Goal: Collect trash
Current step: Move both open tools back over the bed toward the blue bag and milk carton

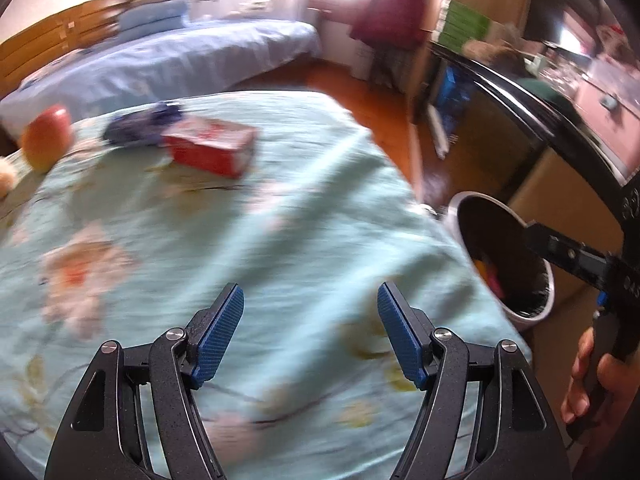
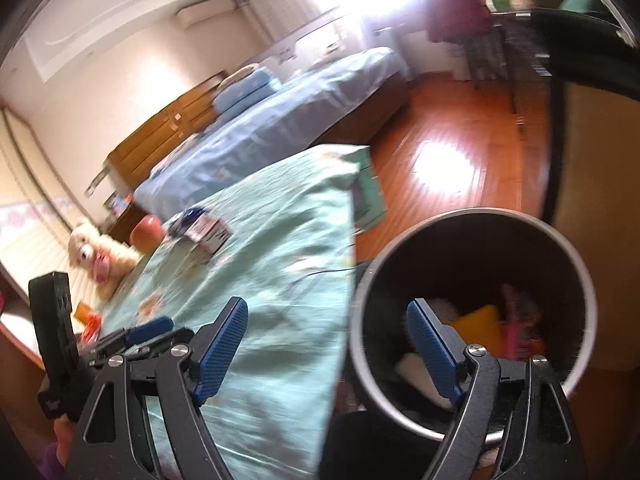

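A red and white carton (image 1: pixel 212 146) lies on the green bedspread (image 1: pixel 248 240), with a crumpled blue wrapper (image 1: pixel 140 124) just behind it. My left gripper (image 1: pixel 310 300) hovers over the bedspread, open and empty, well short of both. A round silver bin (image 2: pixel 472 320) stands on the floor beside the bed, holding yellow, pink and white scraps. My right gripper (image 2: pixel 328 320) is open and empty, one finger over the bed edge and the other over the bin's mouth. The carton (image 2: pixel 210 234) and wrapper (image 2: pixel 190 216) also show far off in the right wrist view.
A red apple (image 1: pixel 46 136) and a plush toy (image 2: pixel 100 254) sit at the bed's far end. A second bed with blue sheets (image 1: pixel 168 60) stands beyond. A dark-edged desk (image 1: pixel 532 96) rises right of the bin (image 1: pixel 504 256). A hand (image 1: pixel 588 384) holds the right gripper's handle.
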Tool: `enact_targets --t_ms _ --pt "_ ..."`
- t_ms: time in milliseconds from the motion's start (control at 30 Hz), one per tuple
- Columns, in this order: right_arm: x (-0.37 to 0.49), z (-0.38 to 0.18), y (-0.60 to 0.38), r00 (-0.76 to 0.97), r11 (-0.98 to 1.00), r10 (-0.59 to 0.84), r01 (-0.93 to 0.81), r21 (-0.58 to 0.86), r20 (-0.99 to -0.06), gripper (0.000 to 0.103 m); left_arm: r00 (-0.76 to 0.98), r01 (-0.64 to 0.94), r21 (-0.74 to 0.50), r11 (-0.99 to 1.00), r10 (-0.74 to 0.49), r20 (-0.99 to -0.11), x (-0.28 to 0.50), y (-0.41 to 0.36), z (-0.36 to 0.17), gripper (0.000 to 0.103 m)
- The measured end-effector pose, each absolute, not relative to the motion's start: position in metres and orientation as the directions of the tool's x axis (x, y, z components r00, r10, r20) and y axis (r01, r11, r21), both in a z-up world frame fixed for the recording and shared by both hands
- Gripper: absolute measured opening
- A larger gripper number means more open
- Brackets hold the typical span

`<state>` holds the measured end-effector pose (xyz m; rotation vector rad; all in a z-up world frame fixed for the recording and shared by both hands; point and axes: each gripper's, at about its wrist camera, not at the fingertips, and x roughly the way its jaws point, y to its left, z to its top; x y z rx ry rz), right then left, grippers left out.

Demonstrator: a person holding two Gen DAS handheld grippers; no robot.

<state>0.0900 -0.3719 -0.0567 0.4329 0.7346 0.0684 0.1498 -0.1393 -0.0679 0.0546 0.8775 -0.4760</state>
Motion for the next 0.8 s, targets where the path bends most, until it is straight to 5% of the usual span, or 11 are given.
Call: enact_targets --t_ms 800 --pt "0.243 -0.072 -0.242 0.576 0.918 0.395 -0.282 0.280 -0.716 0.083 0.592 0.160 -0.165 0.973 -0.228 -0.773 0.241 -0.012 -0.078 0.071"
